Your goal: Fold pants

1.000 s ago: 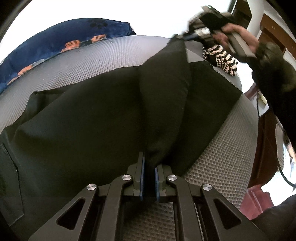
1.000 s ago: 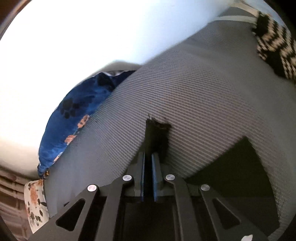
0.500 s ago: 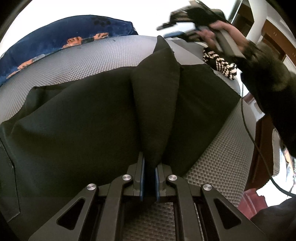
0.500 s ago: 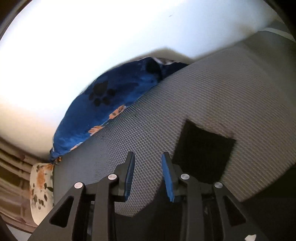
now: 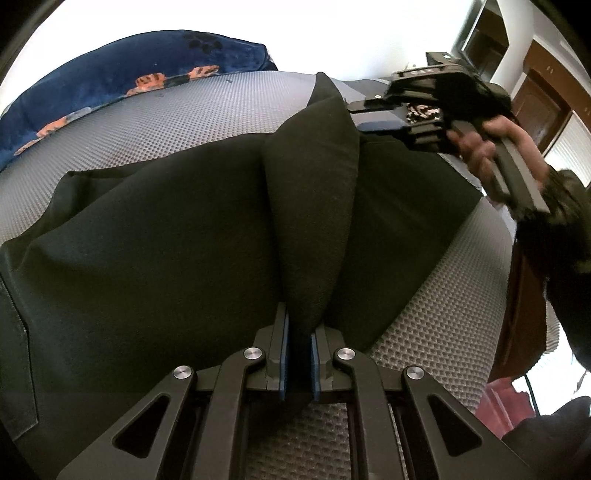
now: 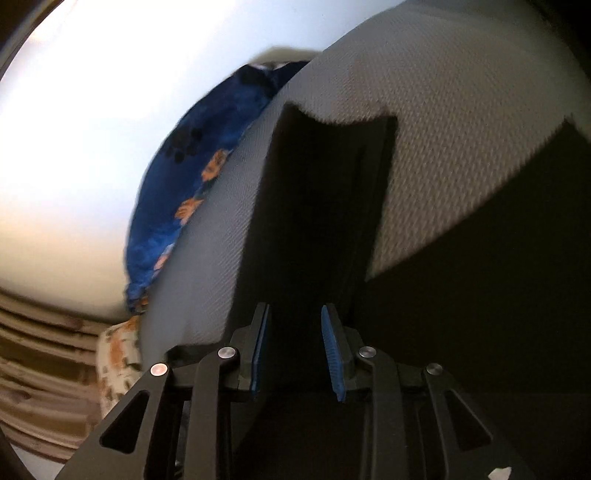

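Pants [image 5: 155,258] lie spread black across my grey mesh pad [image 5: 207,122], one leg pulled up into a ridge. That ridge was stretched between both tools a second ago; since then my right gripper [image 6: 295,350] has let go and stands partly open, empty, over the far cuff. My left gripper [image 5: 298,362] stays pinched on the near fold. Bare pad lies beyond the cuff; the blue blanket [image 5: 110,70] borders it.

Surface: grey mesh-textured mattress [image 5: 424,350], fills near and mid area. Far left: blue blanket [image 5: 110,70] w/ orange and black paw print, against bright white wall [image 5: 332,33]. Far right: dark brown wood cabinets [image 5: 535,88], lit window [image 5: 569,144] beside. Near right: red item [image 5: 502,402], unclear.
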A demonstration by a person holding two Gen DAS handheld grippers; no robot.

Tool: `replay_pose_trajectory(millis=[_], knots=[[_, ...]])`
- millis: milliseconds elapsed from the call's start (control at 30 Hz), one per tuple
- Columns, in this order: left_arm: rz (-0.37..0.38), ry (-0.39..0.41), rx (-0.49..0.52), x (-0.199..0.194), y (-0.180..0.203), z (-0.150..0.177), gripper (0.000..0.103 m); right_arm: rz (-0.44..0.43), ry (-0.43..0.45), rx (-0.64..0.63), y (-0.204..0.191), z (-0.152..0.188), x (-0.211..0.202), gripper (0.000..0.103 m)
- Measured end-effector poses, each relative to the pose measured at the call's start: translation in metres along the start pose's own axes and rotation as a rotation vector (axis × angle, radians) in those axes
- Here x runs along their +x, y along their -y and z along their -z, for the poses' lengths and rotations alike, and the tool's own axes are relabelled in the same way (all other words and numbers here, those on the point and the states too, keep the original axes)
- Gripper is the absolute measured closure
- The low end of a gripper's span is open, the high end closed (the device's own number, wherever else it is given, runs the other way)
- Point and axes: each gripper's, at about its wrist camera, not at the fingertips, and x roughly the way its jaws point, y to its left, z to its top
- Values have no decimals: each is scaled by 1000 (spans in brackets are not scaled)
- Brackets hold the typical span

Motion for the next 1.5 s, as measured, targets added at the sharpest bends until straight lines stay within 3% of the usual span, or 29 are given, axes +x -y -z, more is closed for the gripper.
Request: replay_pose_trajectory(millis=[333, 467, 800, 1133, 1333, 1500], knots=[[-2, 2, 6, -1, -1, 0, 92, -161, -126, 9, -14, 61, 14, 76], [-1, 3, 3, -1, -1, 0, 92, -216, -75, -4, -25, 53, 14, 92], [-3, 4, 8, -1, 0, 0, 91, -72, 42, 80, -1, -21, 32, 92], [3, 4, 3, -2, -1, 0, 91, -16, 145, 202, 40, -92, 17, 92], [-9, -4, 11, -1, 1, -2, 91, -4, 161, 186, 40, -97, 0, 98], [-36, -12, 70, -3, 14, -4, 93, 47, 239, 105, 28, -79, -67, 99]])
